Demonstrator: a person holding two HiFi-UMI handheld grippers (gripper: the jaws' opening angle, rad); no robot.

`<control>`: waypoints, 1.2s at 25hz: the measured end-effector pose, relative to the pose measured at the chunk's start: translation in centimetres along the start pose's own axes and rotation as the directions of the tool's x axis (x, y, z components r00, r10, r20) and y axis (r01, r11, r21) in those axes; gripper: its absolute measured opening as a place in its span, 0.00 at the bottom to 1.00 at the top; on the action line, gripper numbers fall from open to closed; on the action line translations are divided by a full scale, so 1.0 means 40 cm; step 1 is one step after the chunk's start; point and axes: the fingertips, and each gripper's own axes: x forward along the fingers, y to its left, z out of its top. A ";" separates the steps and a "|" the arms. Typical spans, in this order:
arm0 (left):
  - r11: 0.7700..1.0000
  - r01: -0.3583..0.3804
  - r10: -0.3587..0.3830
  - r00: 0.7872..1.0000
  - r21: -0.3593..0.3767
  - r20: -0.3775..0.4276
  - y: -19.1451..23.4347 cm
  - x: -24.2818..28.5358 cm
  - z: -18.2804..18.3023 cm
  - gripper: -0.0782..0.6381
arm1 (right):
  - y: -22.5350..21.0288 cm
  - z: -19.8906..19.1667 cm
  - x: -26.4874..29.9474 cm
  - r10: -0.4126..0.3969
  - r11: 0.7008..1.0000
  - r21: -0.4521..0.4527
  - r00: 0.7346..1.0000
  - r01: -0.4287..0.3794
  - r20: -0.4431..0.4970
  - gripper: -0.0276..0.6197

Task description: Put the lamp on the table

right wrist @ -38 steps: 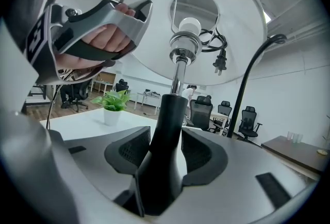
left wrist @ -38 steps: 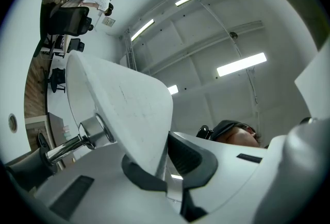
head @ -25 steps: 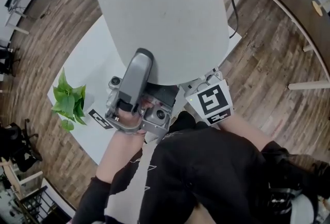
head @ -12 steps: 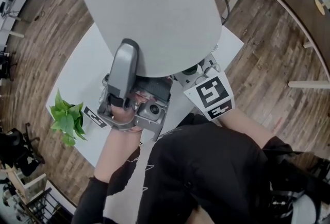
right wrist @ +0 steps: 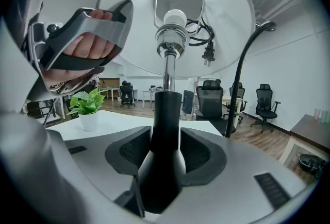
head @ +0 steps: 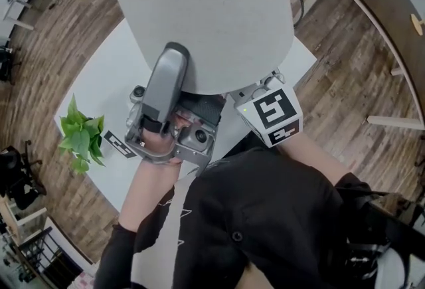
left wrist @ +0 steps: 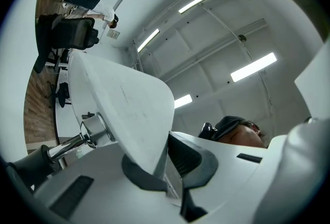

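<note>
lamp (head: 206, 15) is held by both grippers over the white table (head: 113, 82), its big pale shade (left wrist: 124, 109) filling the top of the head view and hiding most of the tabletop behind it. the left gripper (left wrist: 165, 166) is clenched on the shade's lower rim, the thin wall pinched between its pads. the right gripper (right wrist: 166, 153) is under the shade, with the lamp's black stem (right wrist: 166, 115) upright between its jaws; those jaws have just been closing and the pads now lie against the stem on both sides. the bulb (right wrist: 174, 18) shows inside the shade above the stem, and a plug on its cord (right wrist: 206, 48) hangs beside it. whether the lamp's foot touches the table cannot be seen. a small potted plant (head: 81, 138) stands near the table's left edge, well apart from the lamp. compared with a second ago, the shade and both grippers have shifted slightly across the table; since half a second ago they have hardly moved.
</note>
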 end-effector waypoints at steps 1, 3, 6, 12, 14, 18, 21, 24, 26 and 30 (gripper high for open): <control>1.000 -0.003 0.003 1.000 0.012 0.003 0.004 -0.001 0.003 0.13 | -0.002 0.001 0.009 0.014 1.000 -0.003 1.000 -0.014 0.004 0.33; 0.999 -0.018 0.017 1.000 0.037 0.024 0.039 0.001 0.015 0.13 | -0.024 -0.005 0.038 0.045 0.999 -0.020 0.999 -0.045 0.011 0.33; 0.996 -0.042 0.037 0.997 0.082 0.062 0.089 0.008 0.033 0.13 | -0.060 -0.007 0.083 0.093 0.994 -0.054 0.995 -0.092 0.021 0.33; 0.981 -0.115 0.095 0.987 0.157 0.129 0.111 0.012 0.051 0.13 | -0.059 -0.002 0.128 0.204 0.977 -0.061 0.979 -0.203 0.013 0.33; 0.975 -0.143 0.117 0.981 0.169 0.156 0.113 0.011 0.059 0.14 | -0.054 -0.003 0.138 0.243 0.969 -0.041 0.970 -0.243 0.002 0.33; 0.966 -0.163 0.123 0.972 0.199 0.199 0.113 0.025 0.071 0.14 | -0.061 0.009 0.144 0.297 0.955 -0.020 0.955 -0.298 -0.012 0.33; 0.961 -0.180 0.129 0.964 0.212 0.234 0.179 0.062 0.063 0.14 | -0.128 0.004 0.154 0.338 0.941 -0.009 0.941 -0.339 -0.020 0.32; 0.955 -0.201 0.144 0.958 0.218 0.249 0.255 0.100 0.038 0.14 | -0.208 -0.017 0.162 0.369 0.930 0.004 0.929 -0.369 -0.034 0.32; 0.951 -0.216 0.159 0.955 0.222 0.251 0.294 0.122 0.024 0.14 | -0.248 -0.025 0.166 0.386 0.922 0.008 0.922 -0.386 -0.038 0.32; 0.943 -0.243 0.178 0.946 0.226 0.272 0.353 0.148 0.011 0.16 | -0.307 -0.038 0.183 0.411 0.911 0.003 0.911 -0.412 -0.039 0.32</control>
